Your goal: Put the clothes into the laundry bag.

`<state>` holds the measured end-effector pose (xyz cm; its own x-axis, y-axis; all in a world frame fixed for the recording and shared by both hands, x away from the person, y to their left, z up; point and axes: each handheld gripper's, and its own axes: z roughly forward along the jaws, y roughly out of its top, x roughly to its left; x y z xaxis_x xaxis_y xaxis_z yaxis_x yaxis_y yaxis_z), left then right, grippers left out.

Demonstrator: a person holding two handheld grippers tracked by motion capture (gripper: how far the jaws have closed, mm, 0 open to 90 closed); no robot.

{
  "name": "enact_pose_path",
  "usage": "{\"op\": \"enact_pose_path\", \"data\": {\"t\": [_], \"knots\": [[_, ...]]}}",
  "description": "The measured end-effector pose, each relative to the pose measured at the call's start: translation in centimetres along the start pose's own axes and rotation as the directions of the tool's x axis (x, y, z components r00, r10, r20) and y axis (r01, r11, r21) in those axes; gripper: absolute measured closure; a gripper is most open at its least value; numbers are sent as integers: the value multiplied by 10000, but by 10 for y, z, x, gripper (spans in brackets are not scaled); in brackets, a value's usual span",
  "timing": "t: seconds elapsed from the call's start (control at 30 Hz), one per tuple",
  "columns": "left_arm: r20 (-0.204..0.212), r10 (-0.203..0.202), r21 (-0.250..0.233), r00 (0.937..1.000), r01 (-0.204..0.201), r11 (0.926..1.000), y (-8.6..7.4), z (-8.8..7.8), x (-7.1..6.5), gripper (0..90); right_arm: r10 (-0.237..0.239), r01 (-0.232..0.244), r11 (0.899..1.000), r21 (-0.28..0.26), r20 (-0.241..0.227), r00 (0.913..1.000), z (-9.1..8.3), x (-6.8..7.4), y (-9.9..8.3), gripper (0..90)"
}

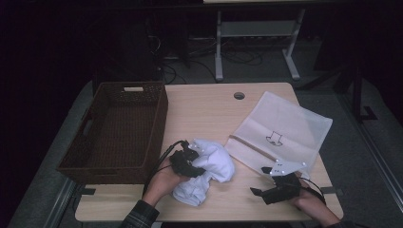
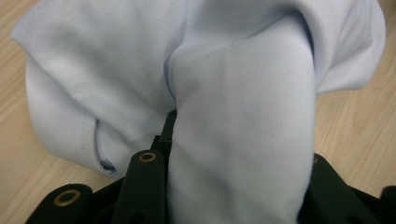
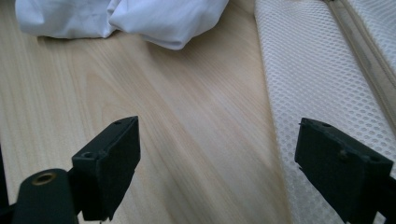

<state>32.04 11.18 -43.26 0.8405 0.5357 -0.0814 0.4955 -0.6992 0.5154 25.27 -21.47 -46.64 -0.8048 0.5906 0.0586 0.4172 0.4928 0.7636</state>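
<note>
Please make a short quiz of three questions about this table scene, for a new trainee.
1. True or false: the white garment lies inside the brown wicker basket.
2. Which gripper has cloth between its jaws? A. left gripper B. right gripper
3. Fill in: the right gripper's open jaws hover above bare table, close beside the ____.

Key:
1. False; it lies on the table, right of the basket.
2. A; the left gripper view shows a white fold there.
3. White mesh laundry bag.
</note>
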Motion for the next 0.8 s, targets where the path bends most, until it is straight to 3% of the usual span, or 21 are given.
{"op": "enact_pose_path", "data": {"t": [0.17,0.23,0.47,0.53,0.8], "knots": [[-14,-82,-197,10000,81,9998,-6,6,-2,592,38,-39,10000,34,114,9999,-3,-1,1,132],[-183,47,-206,9998,-51,9998,-7,8,-5,584,234,-234,9997,-13,396,9989,-5,-3,3,134],[-150,1,-312,9999,-5,9995,-9,10,-6,536,61,-62,9995,303,22,10000,-15,-6,8,149],[-86,-14,-303,10000,11,9995,-9,10,-5,526,120,-117,9996,249,-120,9999,-18,-10,9,175],[-66,-124,-393,9999,121,9992,-10,11,-7,488,375,-388,9986,365,358,9987,-19,-31,15,284]]}}
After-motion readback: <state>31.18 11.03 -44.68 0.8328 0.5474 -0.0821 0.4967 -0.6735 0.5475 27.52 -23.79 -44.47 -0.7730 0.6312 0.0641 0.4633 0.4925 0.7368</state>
